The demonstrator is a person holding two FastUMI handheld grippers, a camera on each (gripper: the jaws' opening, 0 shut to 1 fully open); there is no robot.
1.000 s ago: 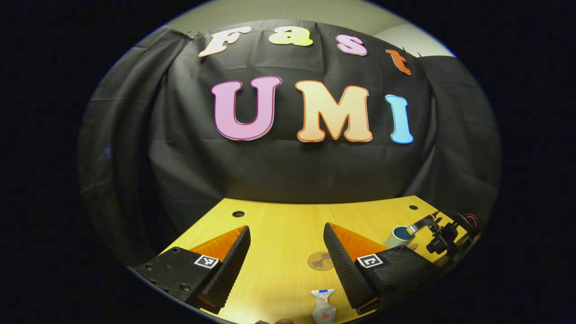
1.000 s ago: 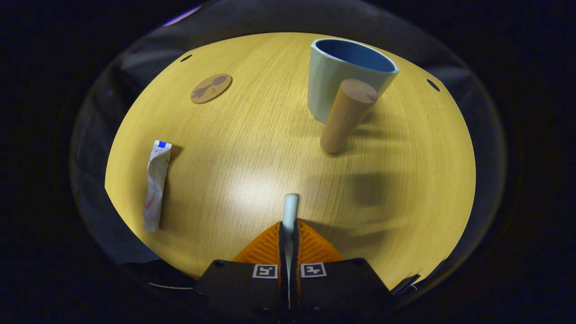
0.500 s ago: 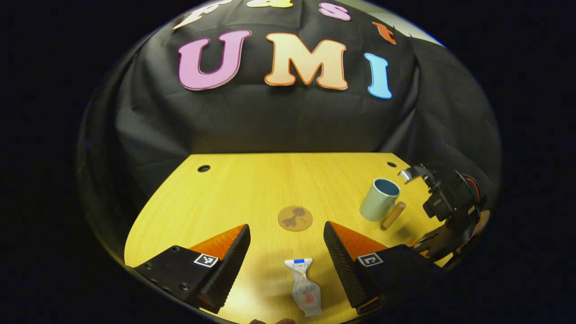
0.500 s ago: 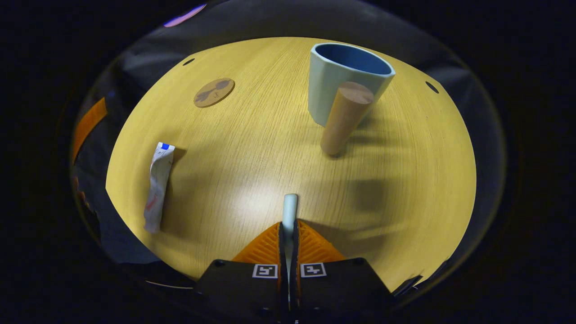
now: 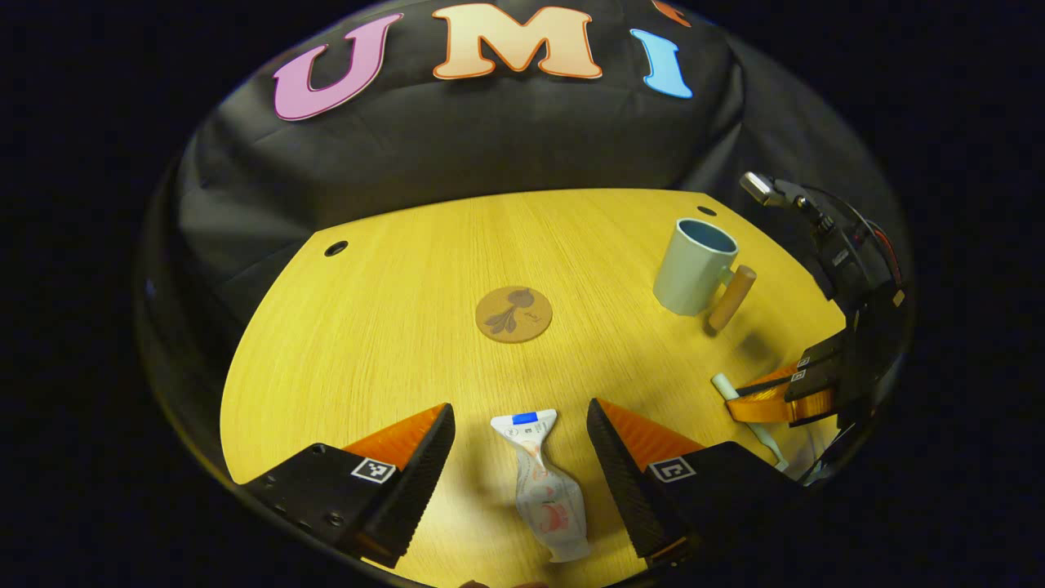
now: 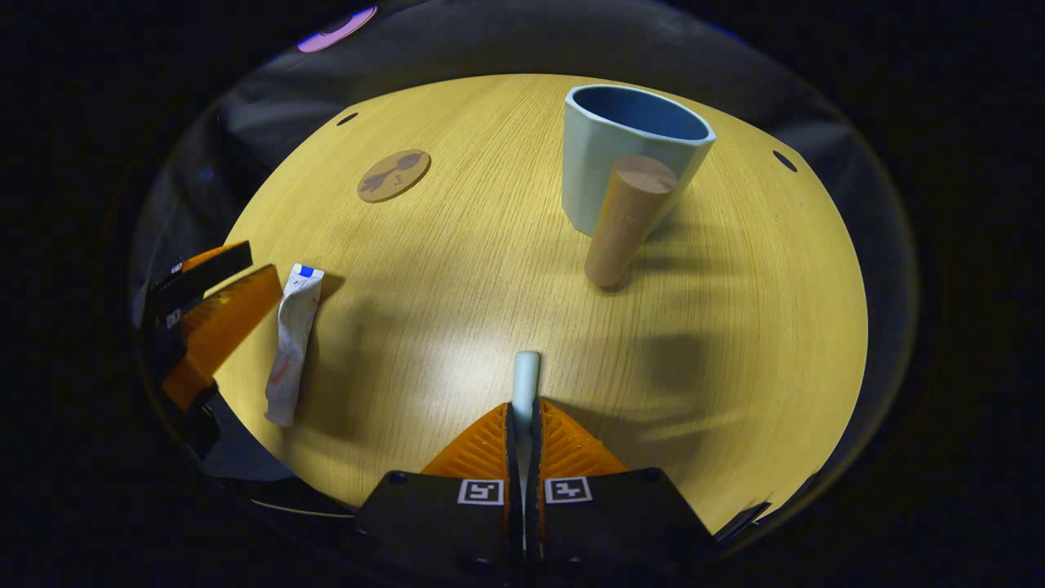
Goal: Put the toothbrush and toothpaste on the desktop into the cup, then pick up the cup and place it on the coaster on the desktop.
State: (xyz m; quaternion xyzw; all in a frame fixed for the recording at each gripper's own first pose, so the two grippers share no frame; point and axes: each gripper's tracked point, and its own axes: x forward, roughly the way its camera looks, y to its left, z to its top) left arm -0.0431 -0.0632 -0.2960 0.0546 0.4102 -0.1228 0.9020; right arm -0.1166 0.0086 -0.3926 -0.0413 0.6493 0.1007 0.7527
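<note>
In the left gripper view, the left claw (image 5: pixel 520 445) hangs spread wide over the near edge of the yellow wood-grain desk (image 5: pixel 392 327), its fingers on either side of the crumpled white toothpaste tube with a blue cap (image 5: pixel 543 490), which lies flat between them, untouched as far as can be told. Beyond it, toward the middle of the desk, sits the round brown coaster with a dark printed figure (image 5: pixel 513 314), bare. Toward the right edge stands the pale green cup with a blue inside and a tan cylindrical wooden handle (image 5: pixel 694 265), upright and apparently empty. Nearer the right edge, the right claw (image 6: pixel 523 408) is pressed together on the white toothbrush (image 6: pixel 526 384), whose end sticks out past the fingertips above the desk, well short of the cup. The step in hand seems to be loading the cup, with both items being fetched at once. Next, the left claw likely needs to lower and close across the tube, while the right must carry the toothbrush over the cup's rim and tip it in.
</note>
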